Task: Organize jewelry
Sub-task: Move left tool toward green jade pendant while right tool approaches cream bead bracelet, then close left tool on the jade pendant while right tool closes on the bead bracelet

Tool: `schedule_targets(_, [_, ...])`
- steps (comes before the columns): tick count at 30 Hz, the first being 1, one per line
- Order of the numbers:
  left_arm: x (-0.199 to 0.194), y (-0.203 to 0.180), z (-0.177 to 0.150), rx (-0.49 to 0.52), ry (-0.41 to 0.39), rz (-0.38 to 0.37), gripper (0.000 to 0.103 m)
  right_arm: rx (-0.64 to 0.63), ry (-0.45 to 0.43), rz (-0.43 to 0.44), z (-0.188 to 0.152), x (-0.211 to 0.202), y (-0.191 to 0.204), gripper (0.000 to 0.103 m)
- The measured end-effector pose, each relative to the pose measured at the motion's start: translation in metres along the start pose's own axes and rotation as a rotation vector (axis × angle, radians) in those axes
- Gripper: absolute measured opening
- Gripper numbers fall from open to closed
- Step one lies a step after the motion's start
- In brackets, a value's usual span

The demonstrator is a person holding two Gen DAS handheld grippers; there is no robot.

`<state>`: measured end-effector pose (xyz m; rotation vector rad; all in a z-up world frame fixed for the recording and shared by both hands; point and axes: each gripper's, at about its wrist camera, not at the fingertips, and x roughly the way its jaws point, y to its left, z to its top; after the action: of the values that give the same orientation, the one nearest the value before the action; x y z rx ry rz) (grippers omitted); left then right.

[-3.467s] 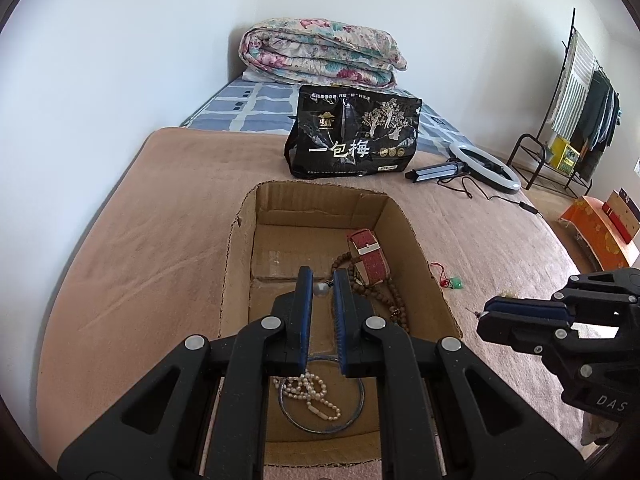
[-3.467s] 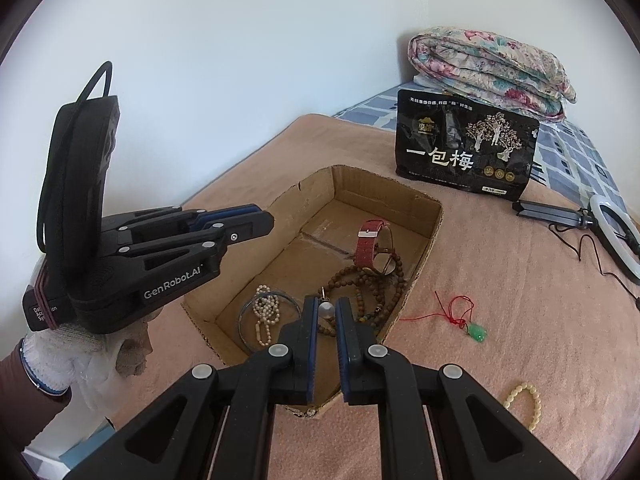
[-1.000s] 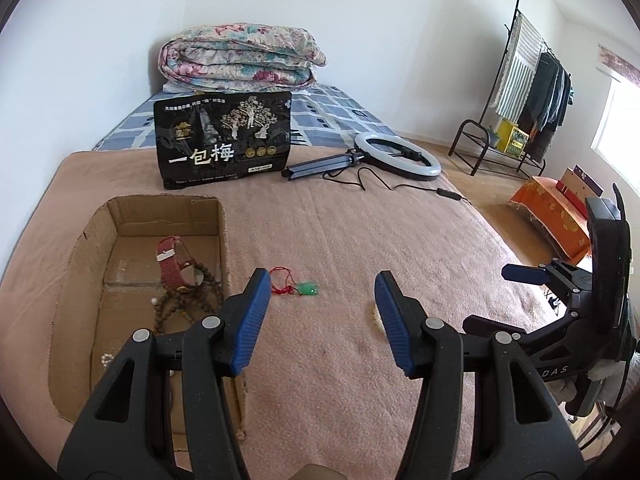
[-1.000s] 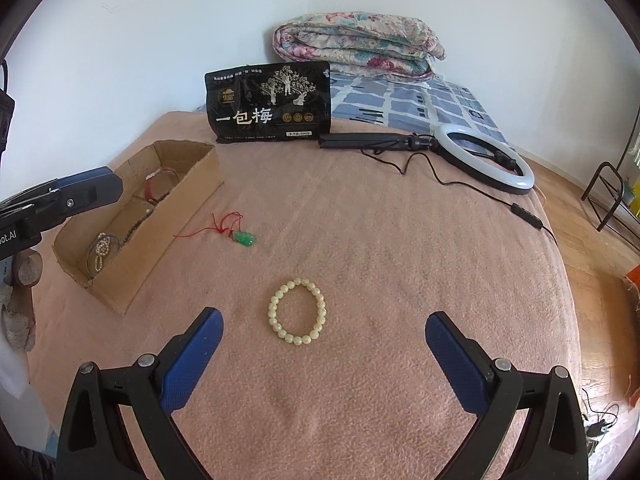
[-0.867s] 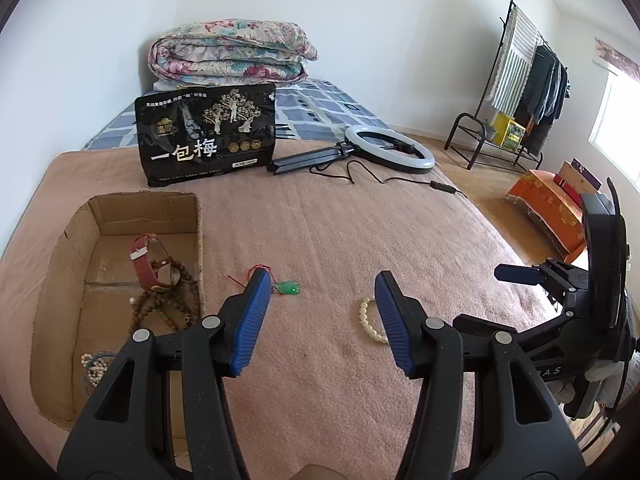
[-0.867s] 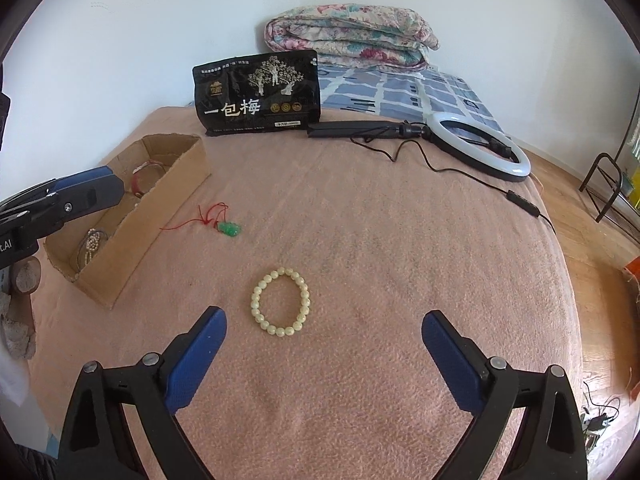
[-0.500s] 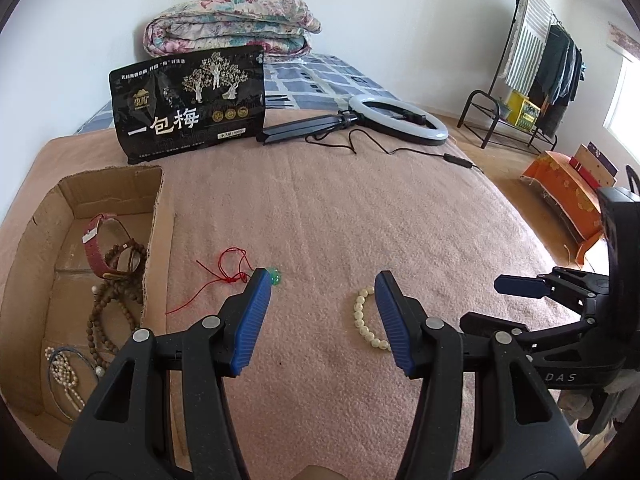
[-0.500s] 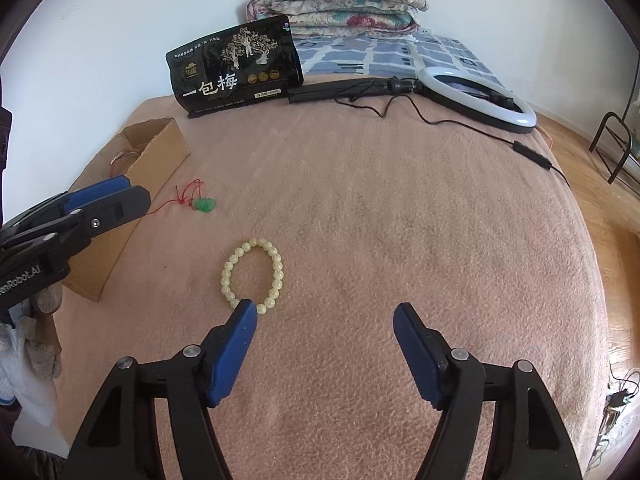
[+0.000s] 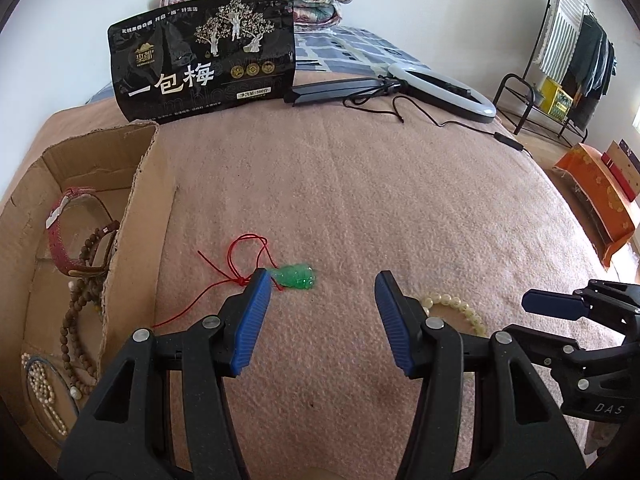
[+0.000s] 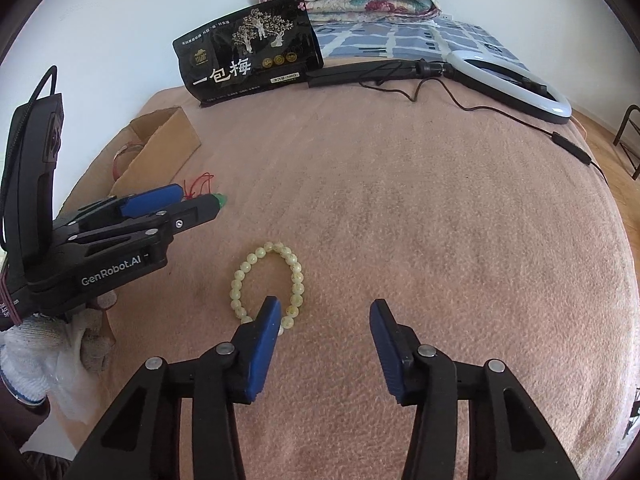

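While the left gripper (image 9: pixel 322 284) hangs spread over the pink blanket (image 9: pixel 400 184), one green pendant (image 9: pixel 297 275) lies just ahead, long axis left-right, beside one cardboard box (image 9: pixel 136 216). From the right wrist, the right gripper (image 10: pixel 324 312) gapes near one pale bead bracelet (image 10: pixel 267 280), lying flat.

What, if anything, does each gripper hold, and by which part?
Nothing: the left gripper and the right gripper are both open and empty.
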<state>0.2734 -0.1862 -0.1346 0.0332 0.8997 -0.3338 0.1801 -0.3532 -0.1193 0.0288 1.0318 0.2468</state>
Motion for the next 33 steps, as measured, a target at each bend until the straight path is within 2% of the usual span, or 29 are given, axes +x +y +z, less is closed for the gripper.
schedule_targets(9, [0.020,0.005,0.002,0.016,0.007,0.058,0.055,0.009,0.017,0.027,0.010,0.017,0.002,0.040])
schedule_targets(17, [0.029,0.010,0.001,0.011,0.016,0.054,0.055,0.028,0.023,0.054,0.017,0.025,0.005,0.037])
schedule_targets(25, [0.031,0.013,0.000,-0.001,0.020,0.033,0.044,0.010,0.031,0.058,0.021,0.030,0.013,0.037])
schedule_targets(27, [0.032,0.014,-0.001,-0.003,0.018,0.028,0.033,0.002,0.037,0.053,0.022,0.033,0.016,0.036])
schedule_targets(31, [0.031,0.013,-0.001,-0.001,0.014,0.017,0.033,0.004,0.045,0.033,0.023,0.035,0.016,0.031])
schedule_targets(33, [0.030,0.013,-0.002,0.001,0.011,0.014,0.033,0.013,0.043,0.025,0.022,0.036,0.015,0.023])
